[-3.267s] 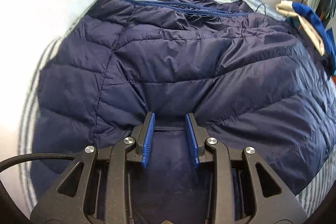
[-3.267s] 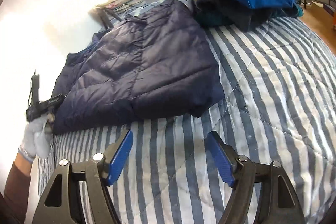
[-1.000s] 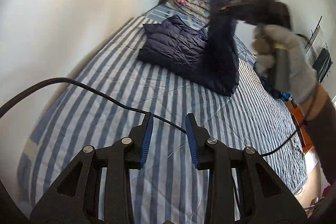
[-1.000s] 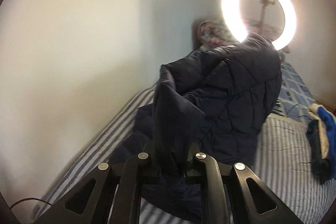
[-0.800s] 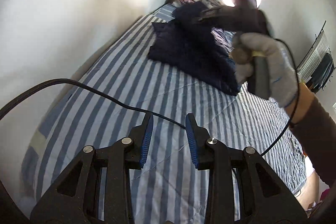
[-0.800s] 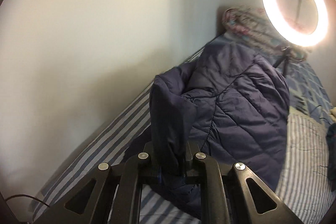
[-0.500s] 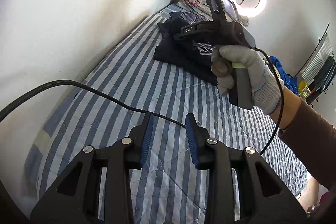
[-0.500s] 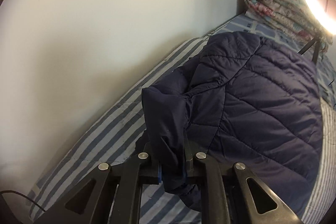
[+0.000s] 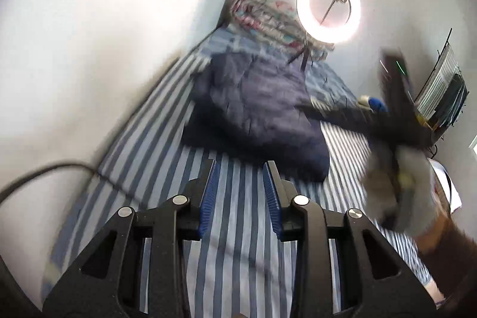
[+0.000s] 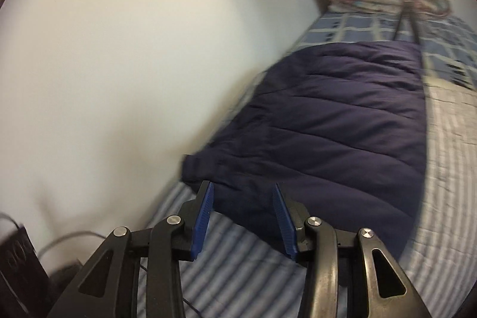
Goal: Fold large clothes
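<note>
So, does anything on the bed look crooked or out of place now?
Mostly tidy. The folded navy jacket lies flat on the striped bed, but one bunched corner sticks out at its near end by the wall.

A striped bed [image 9: 167,139] stands against a pale wall [image 9: 104,20], with a glowing ring light [image 9: 328,7] at its far end.

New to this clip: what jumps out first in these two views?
The glowing ring light at the far end of the striped bed, above a flowered quilt. Next, the dark blue puffer jacket, lying folded on the bed beside the wall. Right gripper is just in front of its near edge; its jaws have just been opening, nothing between them.
</note>
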Motion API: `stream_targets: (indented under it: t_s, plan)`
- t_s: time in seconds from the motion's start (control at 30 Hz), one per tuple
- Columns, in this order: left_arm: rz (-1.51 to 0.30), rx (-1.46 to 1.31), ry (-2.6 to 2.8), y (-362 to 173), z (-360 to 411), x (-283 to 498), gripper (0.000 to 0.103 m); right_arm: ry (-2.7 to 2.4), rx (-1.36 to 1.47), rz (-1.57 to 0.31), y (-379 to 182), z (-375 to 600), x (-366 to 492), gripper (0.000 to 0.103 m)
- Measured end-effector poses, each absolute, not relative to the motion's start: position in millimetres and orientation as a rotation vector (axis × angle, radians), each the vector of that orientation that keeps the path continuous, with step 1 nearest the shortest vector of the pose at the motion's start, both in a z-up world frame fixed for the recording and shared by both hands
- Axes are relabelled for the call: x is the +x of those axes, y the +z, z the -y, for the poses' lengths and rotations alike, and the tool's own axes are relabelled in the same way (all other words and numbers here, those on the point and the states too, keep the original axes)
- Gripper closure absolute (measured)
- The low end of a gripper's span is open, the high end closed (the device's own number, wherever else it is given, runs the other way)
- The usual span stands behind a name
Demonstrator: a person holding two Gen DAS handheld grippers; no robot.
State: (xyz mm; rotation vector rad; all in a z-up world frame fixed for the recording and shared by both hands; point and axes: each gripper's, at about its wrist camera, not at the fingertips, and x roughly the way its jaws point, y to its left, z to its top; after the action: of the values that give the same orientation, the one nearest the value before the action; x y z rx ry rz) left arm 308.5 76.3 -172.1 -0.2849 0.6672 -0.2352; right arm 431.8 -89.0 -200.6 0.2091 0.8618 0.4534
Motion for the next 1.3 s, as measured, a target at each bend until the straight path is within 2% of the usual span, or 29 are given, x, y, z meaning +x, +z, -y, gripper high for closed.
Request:
stream_targets:
  t_s: [0.07,0.13,0.2,0.37,0.4,0.57,0.63,0.7,1.0,1.03,1.07,1.1,1.13,1.2,1.3]
  plan:
    - [-0.646,-0.274,-0.224,-163.7,-72.4,338.6,0.071,0.392,0.189,-0.858,-199.0,113.3,425.6,0.057]
    - [-0.642,-0.263,-0.196,-161.4,-70.2,364.8,0.072,0.348,0.176,-0.862,-197.3,130.9,413.2,0.049]
    - [-0.660,-0.271,-0.166,-164.1,-70.4,396.5,0.072,0.309,0.186,-0.869,-201.6,152.0,407.7,0.036]
    - [-0.765,-0.338,-0.115,-192.7,-80.6,454.1,0.071,0.243,0.239,-0.891,-216.2,186.0,409.6,0.033]
    - [-0.784,-0.347,-0.100,-200.5,-83.0,460.3,0.071,0.239,0.253,-0.899,-218.9,187.2,406.1,0.030]
    - [-0.893,-0.323,-0.038,-236.1,-94.2,479.5,0.071,0.218,0.295,-0.944,-237.6,199.1,408.6,0.029]
    - [-0.949,-0.332,-0.025,-254.3,-99.4,485.8,0.071,0.217,0.323,-0.964,-247.6,202.7,409.8,0.026]
    - [-0.986,-0.358,-0.025,-268.6,-105.5,486.9,0.071,0.232,0.375,-0.985,-258.2,207.1,411.0,0.019]
    - [-1.031,-0.472,-0.090,-298.1,-116.7,490.6,0.069,0.390,0.612,-1.044,-306.5,211.1,422.7,0.015]
    - [-1.032,-0.481,-0.093,-299.1,-117.1,490.4,0.069,0.399,0.631,-1.033,-308.9,210.3,423.8,0.016]
    - [-1.031,-0.486,-0.096,-298.7,-118.1,490.8,0.069,0.404,0.640,-1.027,-309.6,209.5,424.6,0.020]
    - [-1.026,-0.479,-0.103,-299.0,-116.5,489.5,0.072,0.418,0.652,-1.021,-310.0,207.9,425.6,0.034]
    - [-1.026,-0.465,-0.112,-298.3,-113.5,489.9,0.076,0.446,0.673,-1.031,-312.1,205.2,428.1,0.039]
    - [-1.024,-0.415,-0.124,-294.7,-105.0,487.5,0.079,0.432,0.672,-1.052,-315.1,201.5,430.2,0.052]
    - [-1.023,-0.304,-0.135,-288.3,-86.0,480.8,0.084,0.408,0.569,-1.056,-305.8,193.6,427.4,0.065]
